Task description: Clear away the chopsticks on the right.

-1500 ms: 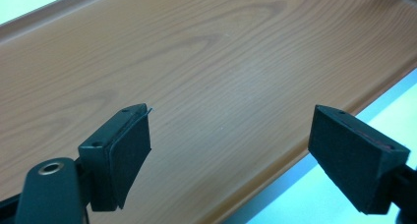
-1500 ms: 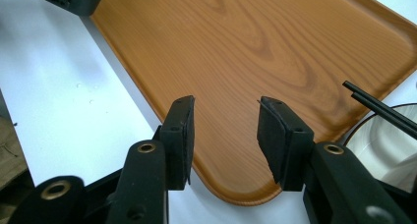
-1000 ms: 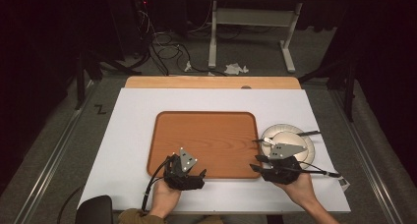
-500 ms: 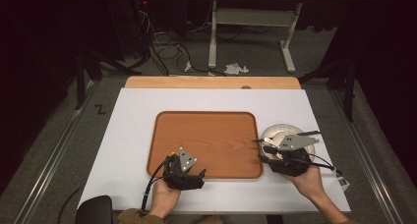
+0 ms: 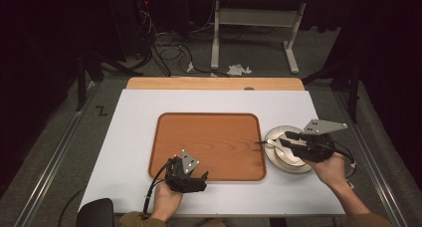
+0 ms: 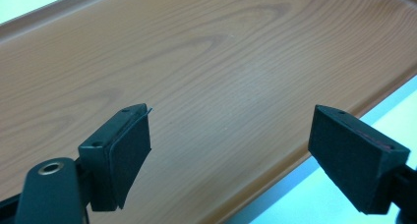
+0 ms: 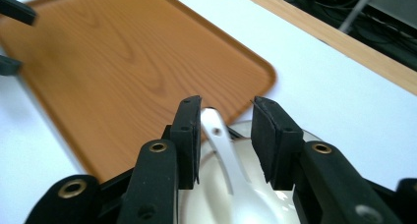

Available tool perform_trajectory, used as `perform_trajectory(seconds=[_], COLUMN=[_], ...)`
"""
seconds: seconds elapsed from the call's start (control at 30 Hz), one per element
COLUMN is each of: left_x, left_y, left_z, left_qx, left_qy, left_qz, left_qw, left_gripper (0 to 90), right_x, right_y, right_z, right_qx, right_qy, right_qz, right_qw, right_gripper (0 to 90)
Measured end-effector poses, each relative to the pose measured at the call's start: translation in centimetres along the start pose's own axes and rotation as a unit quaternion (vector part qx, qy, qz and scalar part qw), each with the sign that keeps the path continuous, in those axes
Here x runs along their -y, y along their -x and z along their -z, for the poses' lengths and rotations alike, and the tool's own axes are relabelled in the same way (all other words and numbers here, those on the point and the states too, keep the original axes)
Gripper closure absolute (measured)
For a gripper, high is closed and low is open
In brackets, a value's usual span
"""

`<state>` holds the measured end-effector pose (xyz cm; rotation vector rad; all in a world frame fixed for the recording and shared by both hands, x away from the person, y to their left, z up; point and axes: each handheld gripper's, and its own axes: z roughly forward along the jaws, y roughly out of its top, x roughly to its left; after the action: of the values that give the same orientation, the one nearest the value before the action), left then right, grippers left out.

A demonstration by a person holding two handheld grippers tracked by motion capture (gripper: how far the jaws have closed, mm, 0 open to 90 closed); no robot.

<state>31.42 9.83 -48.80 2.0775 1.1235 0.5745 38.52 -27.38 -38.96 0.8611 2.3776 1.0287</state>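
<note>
A brown wooden tray (image 5: pixel 209 137) lies in the middle of the white table. Right of it sits a white dish (image 5: pixel 276 160) with a white spoon (image 7: pixel 219 135) in it. My right gripper (image 5: pixel 287 139) hovers over the dish. Its jaws have just been closing and stand either side of the spoon's handle, with a gap still showing on the right side, so the right gripper (image 7: pixel 226 111) is open. My left gripper (image 5: pixel 190 171) rests at the tray's near edge. In its own view the left gripper (image 6: pixel 231 121) is wide open over bare tray wood (image 6: pixel 196 47).
A white sheet (image 5: pixel 134 137) covers the table, with a wooden strip (image 5: pixel 214 83) along the far edge. Beyond it on the dark floor are cables (image 5: pixel 169 53) and a desk frame (image 5: pixel 259 18). The left gripper's jaw tips (image 7: pixel 14 10) show at the tray's far corner.
The right hand has moved away from the table's near edge, rightward and up, to over the dish. The left hand has stayed where it was.
</note>
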Motion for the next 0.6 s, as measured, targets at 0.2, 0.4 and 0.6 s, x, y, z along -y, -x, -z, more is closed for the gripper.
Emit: perform_trajectory(seconds=[0.2, 0.4, 0.6], left_x=[0.1, 0.3, 0.6], left_y=[-0.1, -0.1, -0.3], left_z=[0.2, 0.2, 0.6], left_qx=[-0.004, -0.009, -0.016], left_qy=[0.001, -0.002, 0.000], left_qz=[0.005, 0.007, 0.014], left_qw=[1.0000, 0.9999, 0.9998], left_gripper=[16.5, 16.5, 16.5], right_x=[0.3, 0.8, 1.5], right_y=[2.6, 5.1, 7.1], right_z=[0.3, 0.1, -0.9], right_qx=[0.018, 0.044, 0.060], right_qy=[-0.019, -0.038, -0.064], right_qz=[-0.019, -0.036, -0.051], right_qw=[0.9995, 0.9977, 0.9948], right_gripper=[65.6, 67.0, 68.3])
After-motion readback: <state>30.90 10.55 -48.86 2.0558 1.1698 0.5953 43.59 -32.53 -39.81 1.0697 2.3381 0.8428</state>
